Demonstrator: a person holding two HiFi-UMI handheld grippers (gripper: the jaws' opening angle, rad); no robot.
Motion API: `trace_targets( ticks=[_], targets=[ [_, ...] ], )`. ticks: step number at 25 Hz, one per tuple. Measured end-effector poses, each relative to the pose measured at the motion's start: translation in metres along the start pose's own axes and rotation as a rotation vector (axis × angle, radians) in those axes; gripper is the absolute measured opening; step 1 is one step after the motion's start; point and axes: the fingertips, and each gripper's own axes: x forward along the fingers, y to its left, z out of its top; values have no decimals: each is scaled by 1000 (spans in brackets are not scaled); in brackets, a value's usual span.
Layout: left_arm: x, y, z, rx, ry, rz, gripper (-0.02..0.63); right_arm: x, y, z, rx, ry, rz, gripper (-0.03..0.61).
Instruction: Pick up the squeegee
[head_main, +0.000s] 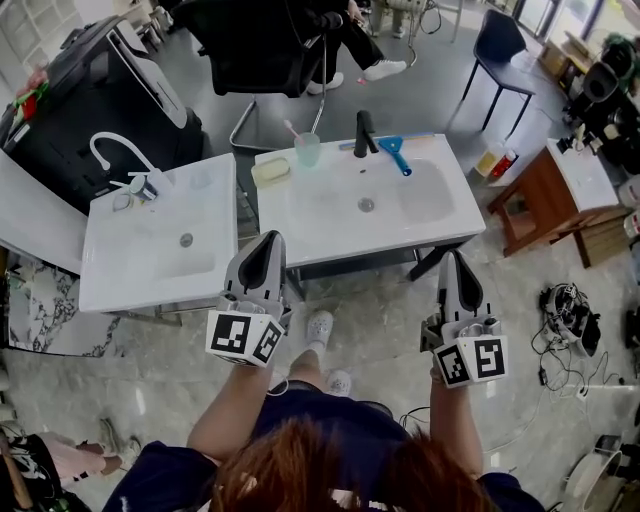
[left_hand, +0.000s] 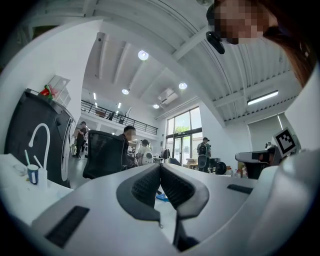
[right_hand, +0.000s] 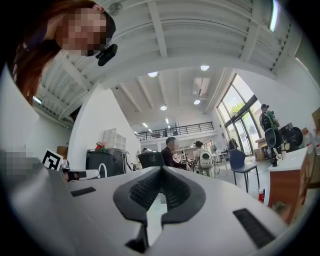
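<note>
Near squeegee (head_main: 396, 153), cup (head_main: 308, 150) seemingly holds toothbrush (head_main: 290, 128)

White basin top (head_main: 300, 225), blue squeegee (head_main: 395, 152) at its back edge, green cup (head_main: 308, 150), yellow soap (head_main: 270, 171), black tap (head_main: 365, 133)

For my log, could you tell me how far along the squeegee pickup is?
Nothing done yet: the squeegee lies at the back of the sink. In hand: nothing; left gripper and right gripper are shut and empty, short of the sink. Left: reach, grip, lift.

White left sink (head_main: 140, 255) beside right sink (head_main: 325, 220) with green cup (head_main: 308, 151), yellow soap (head_main: 270, 171), black faucet (head_main: 365, 133)
</note>
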Motion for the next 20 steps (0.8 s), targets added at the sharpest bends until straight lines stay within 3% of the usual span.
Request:
trace_targets(
  ticks=[8, 20],
  targets=[
    [95, 44, -2, -5, -18, -27, 20, 91, -30, -2, -14, -16, -35, 15],
    [239, 108, -7, -19, -9, -135, 20, 226, -68, -6, -53, -33, -107, 17]
  ],
)
